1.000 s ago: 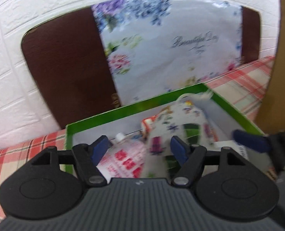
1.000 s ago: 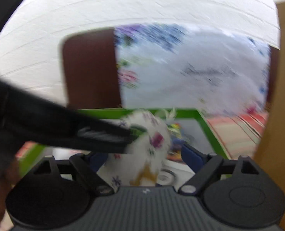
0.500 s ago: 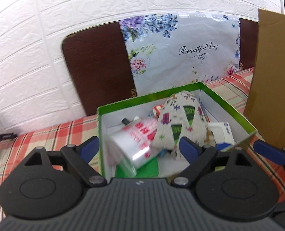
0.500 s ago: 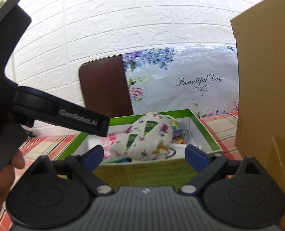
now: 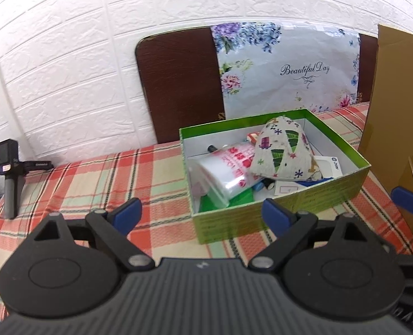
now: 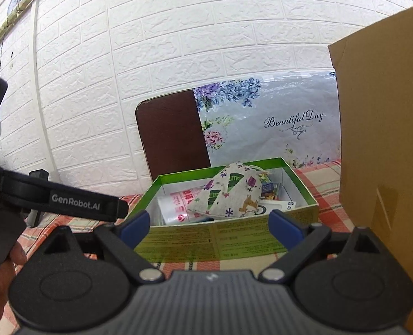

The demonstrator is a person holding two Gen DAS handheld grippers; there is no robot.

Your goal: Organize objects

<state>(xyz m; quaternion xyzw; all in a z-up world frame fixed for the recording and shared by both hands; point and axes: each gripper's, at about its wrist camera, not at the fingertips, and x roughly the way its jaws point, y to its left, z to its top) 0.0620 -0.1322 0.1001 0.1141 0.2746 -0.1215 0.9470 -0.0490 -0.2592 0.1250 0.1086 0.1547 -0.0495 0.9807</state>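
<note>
A green box (image 5: 343, 187) with a white inside stands on the plaid tablecloth (image 5: 100, 178). In it lie a patterned cloth pouch (image 5: 284, 150), a clear plastic bag with red print (image 5: 228, 167) and several small items. The box (image 6: 234, 243), pouch (image 6: 231, 192) and bag (image 6: 178, 203) also show in the right wrist view. My left gripper (image 5: 203, 213) is open and empty, in front of the box. My right gripper (image 6: 210, 223) is open and empty, just short of the box's near wall.
A tall brown cardboard box (image 5: 396, 128) stands right of the green box, also in the right wrist view (image 6: 384, 150). A floral bag (image 5: 287, 69) on a dark chair back (image 5: 178, 83) is behind. A small camera on a stand (image 5: 7, 173) sits far left.
Both grippers have pulled back and away from the green box. The pouch now rests in the box, free of both grippers, and more tablecloth shows.
</note>
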